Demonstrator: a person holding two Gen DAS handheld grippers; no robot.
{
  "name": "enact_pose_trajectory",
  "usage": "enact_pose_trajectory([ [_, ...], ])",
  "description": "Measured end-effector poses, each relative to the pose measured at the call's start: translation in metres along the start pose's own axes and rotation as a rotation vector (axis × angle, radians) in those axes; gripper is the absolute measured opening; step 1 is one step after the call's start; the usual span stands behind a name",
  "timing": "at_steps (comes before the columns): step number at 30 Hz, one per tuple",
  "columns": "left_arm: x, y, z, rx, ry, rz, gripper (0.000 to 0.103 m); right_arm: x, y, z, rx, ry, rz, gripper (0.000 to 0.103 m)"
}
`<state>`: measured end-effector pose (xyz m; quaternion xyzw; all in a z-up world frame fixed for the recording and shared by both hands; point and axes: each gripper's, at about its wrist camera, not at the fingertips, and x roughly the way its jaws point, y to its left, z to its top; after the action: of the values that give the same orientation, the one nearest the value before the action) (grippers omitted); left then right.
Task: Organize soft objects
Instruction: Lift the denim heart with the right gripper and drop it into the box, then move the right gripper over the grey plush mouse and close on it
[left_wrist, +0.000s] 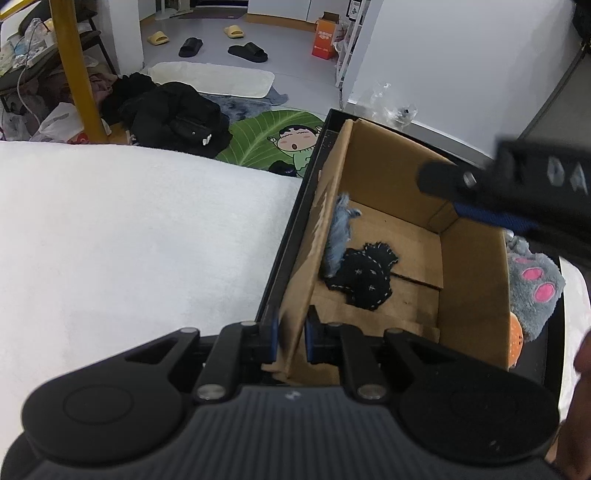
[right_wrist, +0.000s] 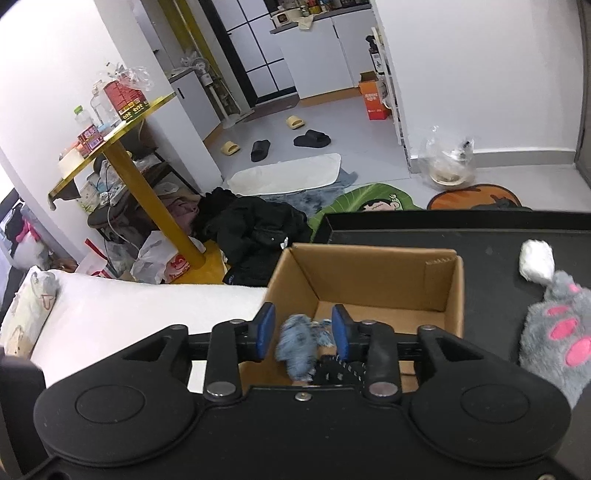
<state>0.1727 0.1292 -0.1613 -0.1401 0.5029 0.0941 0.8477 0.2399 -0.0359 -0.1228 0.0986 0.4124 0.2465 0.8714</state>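
An open cardboard box (left_wrist: 472, 295) stands on a black tray (left_wrist: 284, 243). My left gripper (left_wrist: 291, 341) is shut on the box's near left wall (left_wrist: 295, 317). Inside lie a fuzzy blue soft piece (left_wrist: 338, 236) and a black stitched soft piece (left_wrist: 364, 277). My right gripper (right_wrist: 303, 332) is open above the box (right_wrist: 369, 266); the blue piece (right_wrist: 297, 345) is between its pads, falling loose, with the black piece (right_wrist: 340, 369) below. A grey paw plush with pink pads (right_wrist: 557, 328) and a white soft ball (right_wrist: 537, 260) lie on the tray (right_wrist: 480, 236) to the right.
A white towel-covered surface (left_wrist: 129, 240) lies left of the tray. An orange object (left_wrist: 516, 341) sits by the paw plush (left_wrist: 535, 288). Beyond the edge, the floor holds a green cartoon mat (left_wrist: 273, 136), black clothes (left_wrist: 173, 114) and a yellow table leg (left_wrist: 77, 70).
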Motion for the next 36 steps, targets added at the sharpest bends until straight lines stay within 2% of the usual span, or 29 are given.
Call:
enact_pose_trajectory([
  [5, -0.003, -0.001, -0.001, -0.019, -0.004, 0.025, 0.013, -0.016, -0.017, -0.011, 0.009, -0.013, -0.03, 0.043],
  [11, -0.007, -0.008, 0.0, -0.008, 0.004, 0.045, 0.013, -0.038, -0.043, -0.019, 0.058, -0.046, -0.064, 0.045],
  [24, -0.024, -0.023, -0.005, 0.061, -0.056, 0.097, 0.016, -0.068, -0.086, -0.034, 0.117, -0.096, -0.128, 0.054],
  [33, -0.028, -0.035, -0.009, 0.114, -0.093, 0.123, 0.032, -0.077, -0.117, -0.05, 0.178, -0.129, -0.192, 0.06],
  [36, -0.029, -0.038, -0.009, 0.127, -0.1, 0.135, 0.036, -0.078, -0.125, -0.056, 0.209, -0.15, -0.22, 0.066],
])
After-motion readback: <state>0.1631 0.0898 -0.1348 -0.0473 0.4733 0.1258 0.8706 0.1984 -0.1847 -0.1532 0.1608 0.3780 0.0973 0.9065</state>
